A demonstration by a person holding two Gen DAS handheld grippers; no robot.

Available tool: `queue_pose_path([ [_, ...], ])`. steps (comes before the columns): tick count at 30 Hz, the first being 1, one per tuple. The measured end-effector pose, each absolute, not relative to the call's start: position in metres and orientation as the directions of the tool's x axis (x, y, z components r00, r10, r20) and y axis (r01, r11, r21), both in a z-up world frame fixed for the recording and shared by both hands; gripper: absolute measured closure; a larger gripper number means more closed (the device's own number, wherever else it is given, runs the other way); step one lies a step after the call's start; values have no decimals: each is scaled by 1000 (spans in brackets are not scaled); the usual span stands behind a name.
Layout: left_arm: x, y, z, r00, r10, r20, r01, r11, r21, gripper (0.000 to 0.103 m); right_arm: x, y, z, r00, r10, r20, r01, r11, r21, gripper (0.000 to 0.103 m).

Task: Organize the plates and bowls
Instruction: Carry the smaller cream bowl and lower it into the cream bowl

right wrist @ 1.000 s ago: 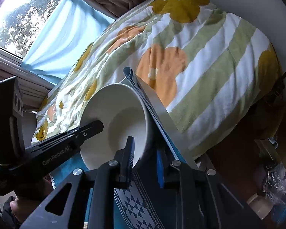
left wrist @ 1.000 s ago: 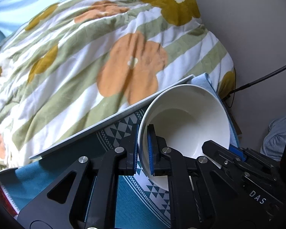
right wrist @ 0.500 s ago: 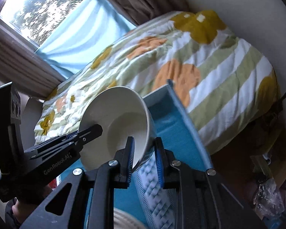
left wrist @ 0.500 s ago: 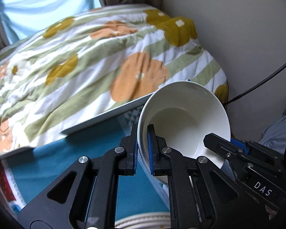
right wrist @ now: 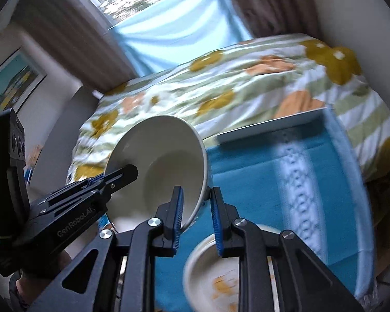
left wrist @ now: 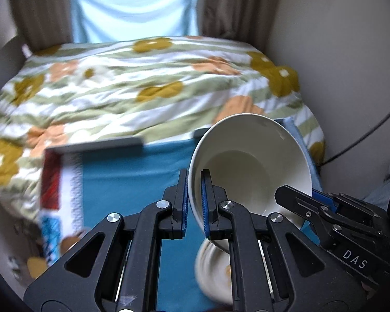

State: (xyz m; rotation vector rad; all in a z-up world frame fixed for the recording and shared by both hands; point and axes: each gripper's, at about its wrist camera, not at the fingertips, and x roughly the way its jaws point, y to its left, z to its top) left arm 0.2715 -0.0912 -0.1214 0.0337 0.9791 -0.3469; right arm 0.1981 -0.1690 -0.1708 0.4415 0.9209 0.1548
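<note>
Both pairs of fingers are clamping opposite rims of the white bowl point(left wrist: 249, 166), the left gripper point(left wrist: 194, 200) at nine o'clock and the right gripper point(right wrist: 196, 209) at three, sharing its weight above the plate point(right wrist: 215, 275) on the blue cloth point(left wrist: 132, 176), likely for stacking.

Right gripper point(right wrist: 195, 209) clamps white bowl point(right wrist: 158, 161) rim (bowl tilted); left gripper point(right wrist: 104, 182) grips opposite rim. Patterned bowl point(right wrist: 213, 280) below on teal cloth point(right wrist: 260, 182).
</note>
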Motion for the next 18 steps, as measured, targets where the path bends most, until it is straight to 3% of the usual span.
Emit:
queue_pose_path([
  [9,215,44,-144,515,-176,-839,118,984,-134,95,182,-59,-190,524,422,-740,-91,891,445,83],
  [18,188,116,-200,446,-125,-886,12,991,-134,95,184,18,-243,393,437,-809,-169,899,403,83],
])
